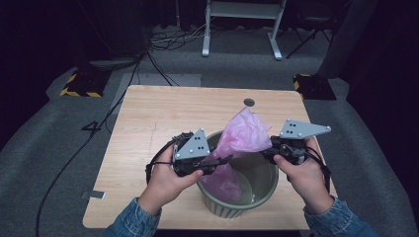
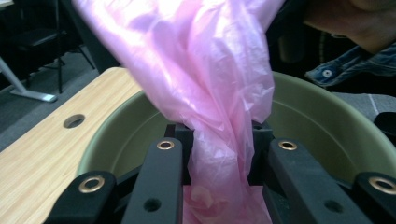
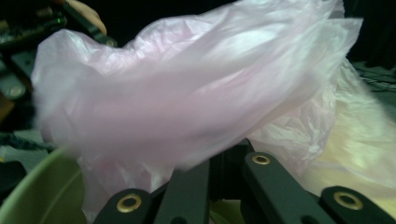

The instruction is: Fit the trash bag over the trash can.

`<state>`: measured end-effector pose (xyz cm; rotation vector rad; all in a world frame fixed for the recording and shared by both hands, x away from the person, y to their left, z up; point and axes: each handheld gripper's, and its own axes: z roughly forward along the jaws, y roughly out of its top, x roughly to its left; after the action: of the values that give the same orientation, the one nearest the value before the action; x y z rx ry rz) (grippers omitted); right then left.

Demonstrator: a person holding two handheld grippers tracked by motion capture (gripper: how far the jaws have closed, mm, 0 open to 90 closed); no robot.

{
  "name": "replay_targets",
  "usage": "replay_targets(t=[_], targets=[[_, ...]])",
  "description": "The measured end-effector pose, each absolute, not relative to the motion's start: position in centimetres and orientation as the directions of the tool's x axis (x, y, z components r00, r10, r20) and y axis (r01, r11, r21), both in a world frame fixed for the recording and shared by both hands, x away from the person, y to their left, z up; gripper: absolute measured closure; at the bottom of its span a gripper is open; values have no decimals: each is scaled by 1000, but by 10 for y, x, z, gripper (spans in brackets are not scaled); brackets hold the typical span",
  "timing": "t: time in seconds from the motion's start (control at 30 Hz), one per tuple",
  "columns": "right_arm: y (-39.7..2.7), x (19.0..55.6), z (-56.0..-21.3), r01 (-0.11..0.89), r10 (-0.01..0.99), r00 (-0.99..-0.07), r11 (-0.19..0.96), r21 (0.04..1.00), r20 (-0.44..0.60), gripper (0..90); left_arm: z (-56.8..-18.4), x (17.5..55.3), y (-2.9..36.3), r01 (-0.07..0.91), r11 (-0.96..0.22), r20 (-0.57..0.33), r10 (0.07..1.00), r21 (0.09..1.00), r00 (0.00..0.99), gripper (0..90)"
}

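A pink plastic bag (image 1: 244,133) rises out of a green bin (image 1: 262,197) that stands near the table's front edge. My left gripper (image 1: 225,159) reaches over the bin's left rim and is shut on a bunched part of the bag (image 2: 201,60), which is squeezed between the two pads (image 2: 219,135). My right gripper (image 1: 267,150) is at the bag's right side above the bin's right rim. In the right gripper view its jaws (image 3: 226,154) stand close together, and the film (image 3: 187,93) drapes over their tips and hides them. The bag's lower part hangs inside the bin (image 2: 327,107).
The wooden table (image 1: 163,113) has a round cable hole (image 1: 249,102) near its far edge and bare surface to the left and behind the bin. A strip of tape (image 1: 94,195) sits at the front left corner. Cables and a white desk frame (image 1: 242,29) lie on the floor beyond.
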<state>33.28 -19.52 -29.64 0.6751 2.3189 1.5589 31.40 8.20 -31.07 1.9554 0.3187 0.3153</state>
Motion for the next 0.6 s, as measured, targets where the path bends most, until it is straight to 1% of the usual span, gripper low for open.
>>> replay_targets(t=[0.1, 0.13, 0.43, 0.6], targets=[[-201, 328, -295, 215, 519, -855, 337, 916, 9, 900, -312, 315, 87, 93, -368, 59, 380, 925, 923, 741], [-204, 324, -294, 202, 523, -852, 356, 912, -16, 900, -312, 315, 88, 97, -362, 53, 382, 927, 923, 739], [-222, 312, -291, 175, 545, -835, 389, 904, -73, 900, -311, 314, 95, 97, -334, 50, 406, 938, 913, 727], [-239, 307, -291, 170, 576, -811, 402, 900, -104, 900, -313, 316, 102, 121, -330, 37, 434, 936, 900, 740]])
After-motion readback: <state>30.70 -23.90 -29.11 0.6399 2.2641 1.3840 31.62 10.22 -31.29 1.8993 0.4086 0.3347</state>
